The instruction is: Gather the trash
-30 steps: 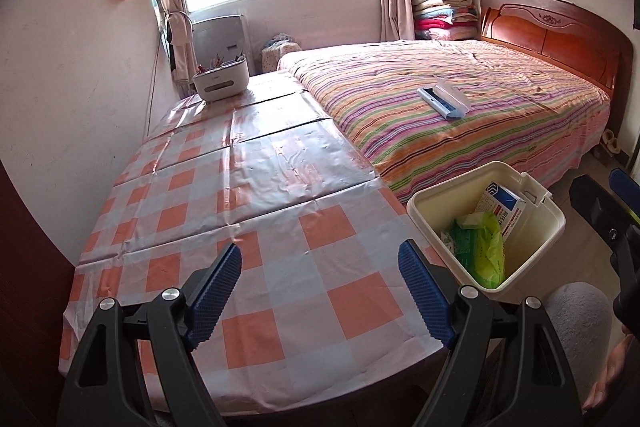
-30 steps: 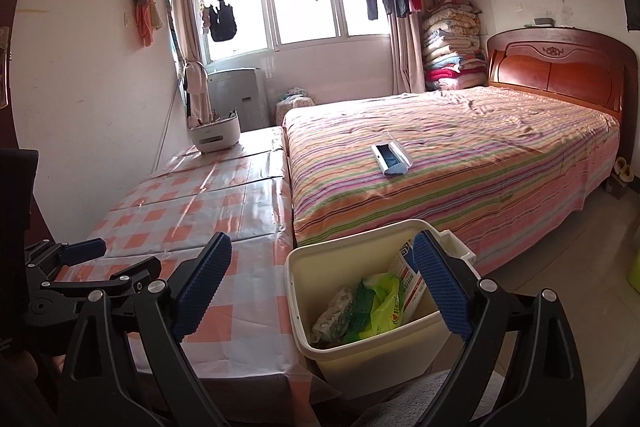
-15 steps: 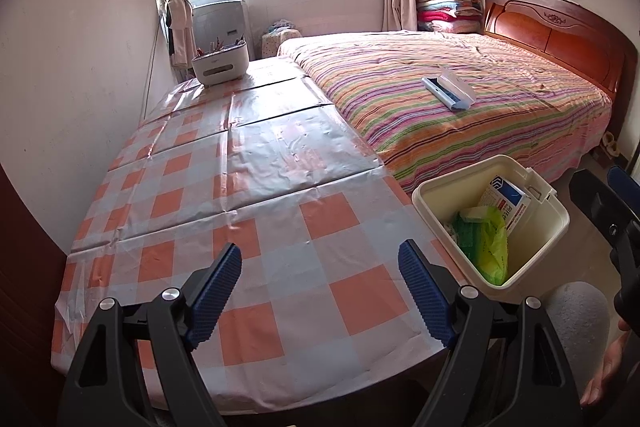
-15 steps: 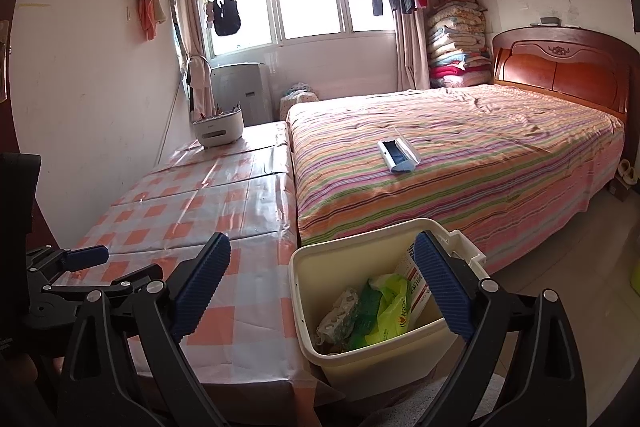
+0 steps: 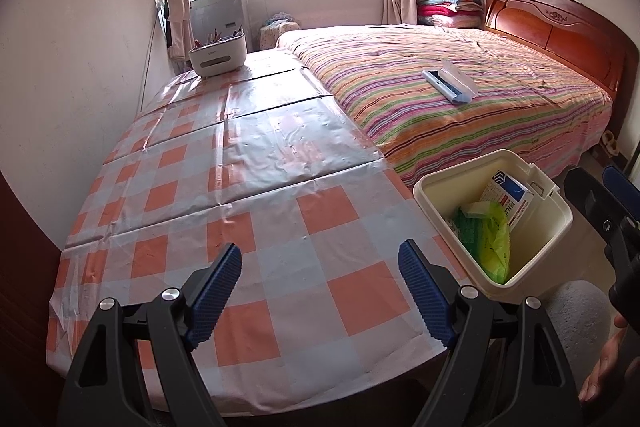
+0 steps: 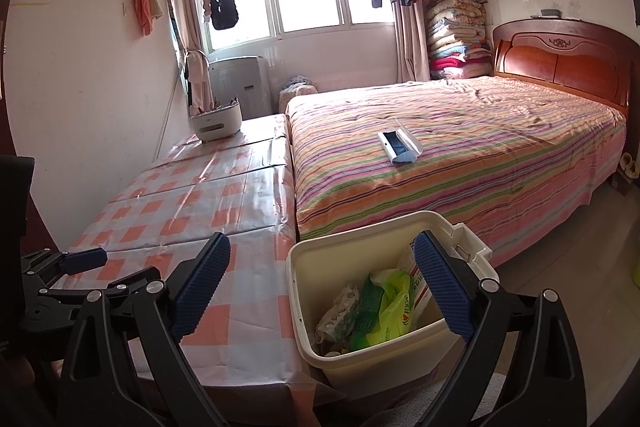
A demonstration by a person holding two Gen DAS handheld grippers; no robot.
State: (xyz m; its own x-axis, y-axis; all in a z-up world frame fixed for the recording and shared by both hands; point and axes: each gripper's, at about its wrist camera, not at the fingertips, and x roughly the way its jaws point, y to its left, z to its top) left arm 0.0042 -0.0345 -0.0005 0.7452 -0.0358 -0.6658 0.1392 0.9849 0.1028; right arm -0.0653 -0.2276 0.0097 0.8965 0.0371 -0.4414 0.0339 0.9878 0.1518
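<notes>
The cream trash bin (image 6: 384, 359) is my landmark. It stands on the floor just off the near corner of the table with the checked plastic cloth (image 5: 224, 211), at the foot-side edge of the striped bed (image 6: 460, 155). It is open-topped, its mouth facing straight up.

Inside the bin lie a crumpled green plastic bag (image 6: 386, 311), a white printed carton (image 5: 506, 199) leaning against the far wall with its long axis tilted up toward the rim, and a wad of crinkled wrapper (image 6: 340, 311) on the side nearest the table.

The left gripper (image 5: 320, 287) hovers over the table to the bin's left, jaws spread wide, nothing between them. The right gripper (image 6: 320, 287) hangs above the bin's near rim, also fully spread and empty.

I see no loose litter on the cloth. Beyond the bin, on the bed, an open white-and-blue case (image 6: 398, 145) lies flat, its long axis running diagonally away from the bin; whether that counts as trash I cannot say.

The bag and wrapper would be feather-light, soft and slippery, best pinched at a bunched fold. The carton looks light and stiff but crushable; I'd grip it across its narrow faces. The bin looks rigid and light, and its rim offers the likeliest hold.
</notes>
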